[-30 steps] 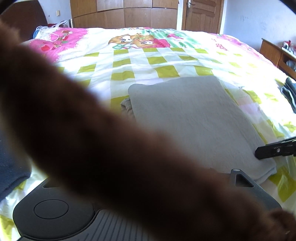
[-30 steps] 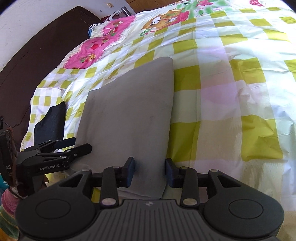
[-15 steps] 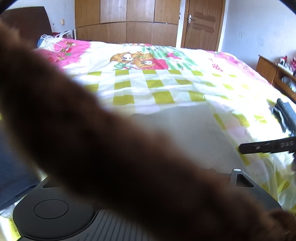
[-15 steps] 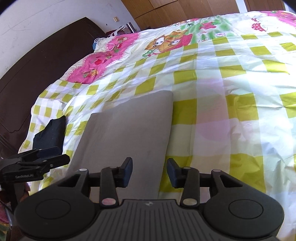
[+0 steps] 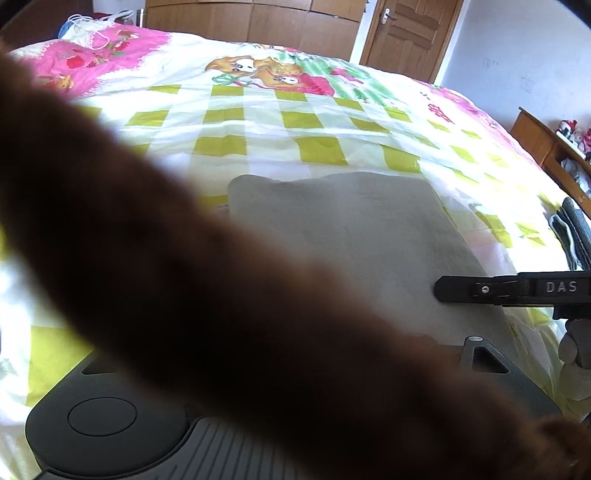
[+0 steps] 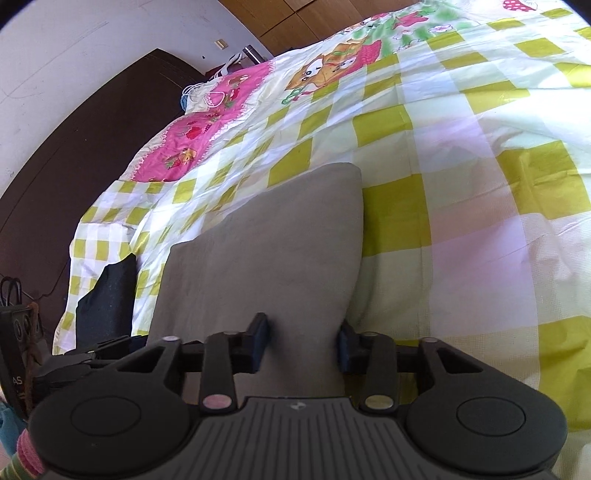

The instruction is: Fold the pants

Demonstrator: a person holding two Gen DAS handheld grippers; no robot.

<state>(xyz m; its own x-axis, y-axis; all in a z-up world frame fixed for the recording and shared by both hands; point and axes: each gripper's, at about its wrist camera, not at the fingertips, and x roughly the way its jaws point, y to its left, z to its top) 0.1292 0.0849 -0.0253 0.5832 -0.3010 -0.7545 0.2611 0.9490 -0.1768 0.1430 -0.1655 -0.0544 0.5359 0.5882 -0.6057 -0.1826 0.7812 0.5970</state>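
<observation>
Now R gripper [image 6: 302, 341] fingers spread over folded grey pants [image 6: 273, 243] on bed [image 6: 480, 206]; L gripper fingers hidden, can't tell.

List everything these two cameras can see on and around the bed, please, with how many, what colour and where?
Folded grey fabric pants: one, grey, flat on the bed's near part.
Checked bedspread: one, white and yellow-green with pink cartoon print, covering the bed.
Dark folded garment: one, near-black, at the bed edge left of the pants.
Dark striped clothes: one pile, dark grey, right bed edge.
Wooden wardrobe: one, brown, behind the bed.
Wooden door: one, brown, far right wall.
Dark headboard: one, dark brown, by the white wall.
Blurred brown furry strip: one, brown, covering the left camera.
Right hand-held gripper: one, black, open, over the pants' near end.
Left hand-held gripper: fingers hidden by the strip.
</observation>
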